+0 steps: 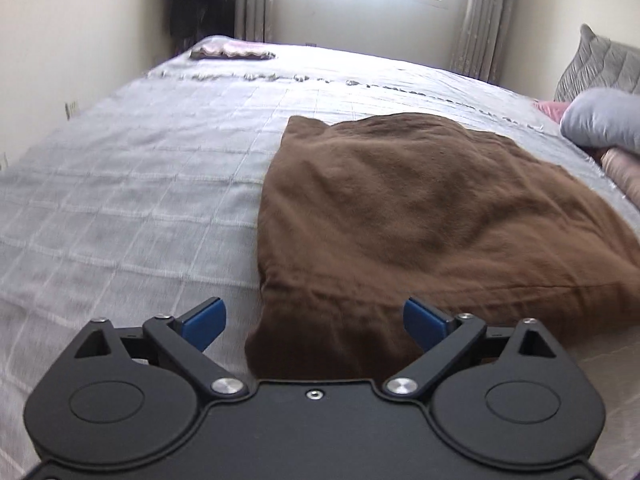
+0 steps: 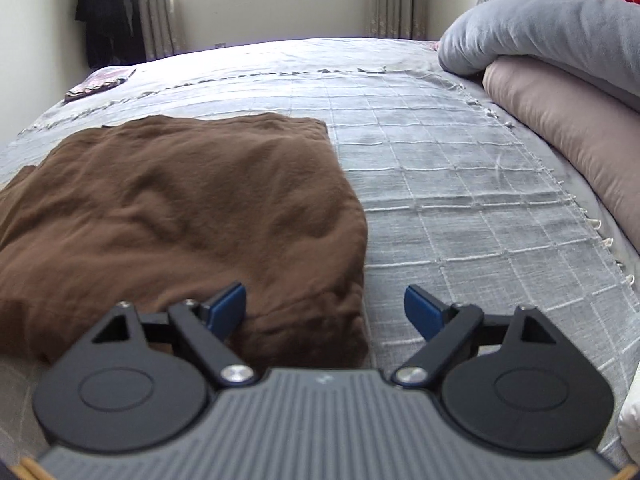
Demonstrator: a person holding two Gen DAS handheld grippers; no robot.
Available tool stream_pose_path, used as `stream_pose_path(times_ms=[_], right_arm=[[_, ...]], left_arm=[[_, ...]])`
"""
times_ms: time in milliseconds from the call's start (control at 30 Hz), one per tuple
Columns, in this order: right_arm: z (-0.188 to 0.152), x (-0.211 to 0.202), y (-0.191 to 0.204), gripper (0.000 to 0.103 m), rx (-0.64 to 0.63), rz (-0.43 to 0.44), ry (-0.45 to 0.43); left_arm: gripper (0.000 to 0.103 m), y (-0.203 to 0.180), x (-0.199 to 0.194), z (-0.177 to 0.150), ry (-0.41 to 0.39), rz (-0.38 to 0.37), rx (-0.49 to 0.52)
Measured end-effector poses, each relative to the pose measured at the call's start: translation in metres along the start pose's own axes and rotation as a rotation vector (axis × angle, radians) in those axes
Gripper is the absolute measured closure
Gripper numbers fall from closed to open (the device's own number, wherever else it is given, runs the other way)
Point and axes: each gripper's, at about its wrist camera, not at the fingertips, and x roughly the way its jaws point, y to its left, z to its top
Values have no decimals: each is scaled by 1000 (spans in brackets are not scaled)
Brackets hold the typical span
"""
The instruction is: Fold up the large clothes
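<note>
Now | brown garment (image 1: 420, 216) folded on bedspread (image 1: 132, 200) | both jaws released at near edge

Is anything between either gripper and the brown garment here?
Nothing visible. The left gripper is open over the brown garment's near-left corner; the right gripper is open over its near-right corner. Only bedspread surrounds it.

The bed (image 1: 120, 184) wears a grey checked cover (image 2: 460, 184). On it, a folded brown garment (image 1: 420, 220) lies just ahead of both grippers, its near corners between their spread fingers. Far ahead of the left gripper (image 1: 314, 322), near the far edge, rests a small pinkish cloth (image 1: 232, 51). Ahead-right of the right gripper (image 2: 325, 312) lie a beige bolster (image 2: 568, 120) and, on it, a grey pillow (image 2: 540, 28).
</note>
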Motion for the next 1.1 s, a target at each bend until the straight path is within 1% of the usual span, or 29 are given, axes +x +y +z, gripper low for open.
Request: stream_pose_path(times_ms=[33, 100, 200, 300, 500, 600, 667, 833, 933, 1100], right_arm=[[-1, -3, 3, 12, -7, 2, 2], [-1, -8, 11, 12, -26, 6, 6], [-1, -15, 28, 10, -73, 14, 1], [-1, -21, 45, 9, -116, 25, -2], [-4, -23, 74, 9, -187, 48, -10], [-6, -23, 86, 9, -206, 64, -8], [-7, -21, 92, 9, -209, 79, -8], [-11, -16, 104, 9, -211, 96, -8], [-12, -17, 109, 9, -199, 109, -27], [-11, -25, 121, 9, -177, 187, -51]], left_arm=[[5, 2, -2, 0, 16, -18, -27], [4, 6, -5, -2, 55, -64, -102], [3, 13, -4, -7, 107, -137, -260], [3, 19, 7, -15, 156, -206, -410], [3, 17, 30, -28, 186, -263, -556], [3, 16, 36, -29, 153, -279, -593], [5, 15, 38, -29, 138, -273, -606], [6, 17, 43, -29, 97, -271, -667], [12, 20, 43, -34, 49, -268, -714], [16, 23, 44, -43, -23, -266, -786]])
